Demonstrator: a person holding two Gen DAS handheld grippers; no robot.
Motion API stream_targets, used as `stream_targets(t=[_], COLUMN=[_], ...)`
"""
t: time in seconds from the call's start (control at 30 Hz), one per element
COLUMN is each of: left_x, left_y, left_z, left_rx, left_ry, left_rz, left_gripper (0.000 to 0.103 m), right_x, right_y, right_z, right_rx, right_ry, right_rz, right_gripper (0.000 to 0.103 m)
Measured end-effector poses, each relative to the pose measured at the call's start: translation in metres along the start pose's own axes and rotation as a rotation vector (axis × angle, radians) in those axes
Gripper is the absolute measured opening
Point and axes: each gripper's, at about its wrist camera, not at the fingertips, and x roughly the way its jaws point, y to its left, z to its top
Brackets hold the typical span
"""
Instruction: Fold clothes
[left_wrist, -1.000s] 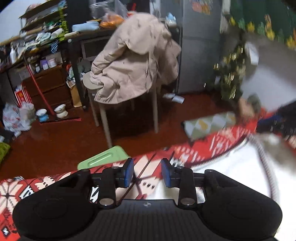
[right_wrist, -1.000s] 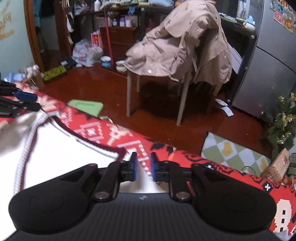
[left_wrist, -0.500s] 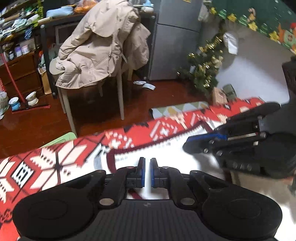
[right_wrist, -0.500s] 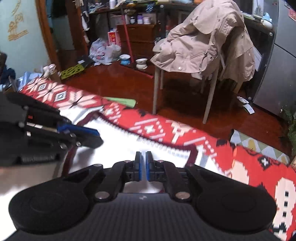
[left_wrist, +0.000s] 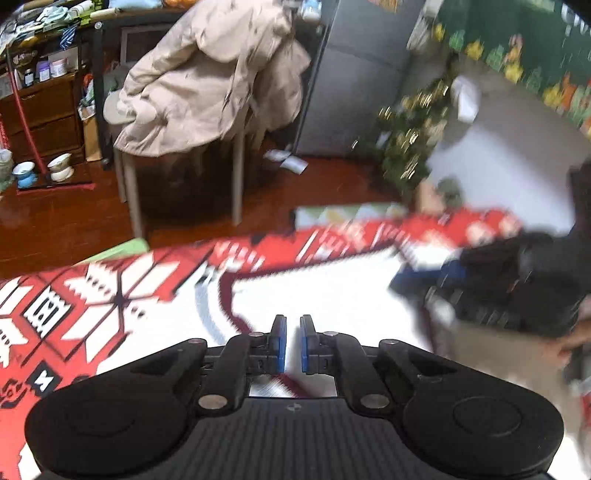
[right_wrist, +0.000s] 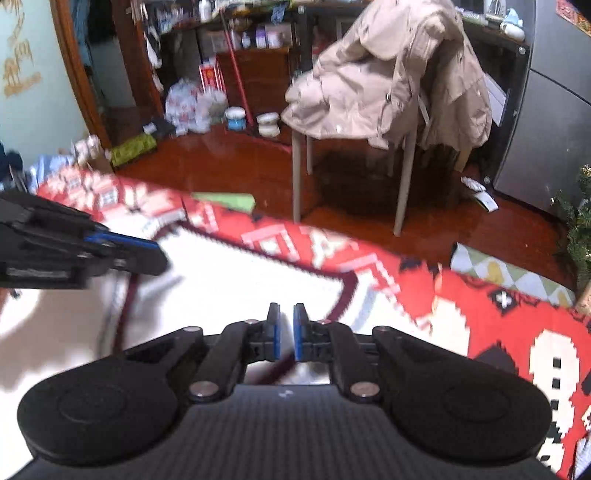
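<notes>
both claws pinched nearly together on the white garment (left_wrist: 325, 295): left gripper (left_wrist: 291, 345) and right gripper (right_wrist: 283, 332) each nip its maroon-trimmed edge (right_wrist: 343, 291). cloth spreads ahead on the red patterned blanket (right_wrist: 461, 314). soft, light, floppy; grip at the hem corners.

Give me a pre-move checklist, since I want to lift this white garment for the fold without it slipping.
1. Left gripper jaws closed on the white garment: ok; cloth shows in the narrow gap.
2. Right gripper jaws closed on the same garment: ok; its maroon-trimmed edge runs between them.
3. Both grippers on one edge, apart from each other: ok; the right gripper sits off to the side in the left wrist view.
4. How deep each grip bites: cannot tell; fabric hidden behind the jaws.
5. Garment lying flat on the red patterned blanket: cannot tell; the pictures are blurred.
</notes>
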Motion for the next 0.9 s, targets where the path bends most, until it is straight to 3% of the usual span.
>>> stream_targets(t=[0.13,0.23,0.37,0.5,0.77,0.9], left_x=[0.013,0.004,-0.032,-0.055,-0.070,-0.075], left_y=[0.002,0.011,0.027,0.047,0.075,0.091], left_z=[0.009,0.017,0.012,-0.015,-0.046,-0.040], left_rx=[-0.029,-0.096,-0.127,-0.153,-0.200,-0.263], left_ry=[-0.004,-0.029,-0.064,-0.022,-0.010,-0.067], left_rz=[0.033,0.002,-0.046,-0.035,-0.006,-0.022], left_gripper=[0.006,0.006,0.007,0.002,0.003,0.009], right_x=[0.011,0.014,-0.002,0.005,0.038,0.036], right_y=[-0.001,0.003,0.023,0.049,0.060,0.069], right_z=[0.011,0.021,0.023,0.014,0.035,0.043], right_rx=[0.024,0.027,-0.044,-0.136,-0.085,-0.065], right_ry=[-0.022,-0.022,-0.045,0.005,-0.016,-0.020], right_rz=[-0.033,-0.048,0.059,0.123,0.081,0.183], right_gripper=[0.006,0.009,0.008,0.007,0.006,0.009])
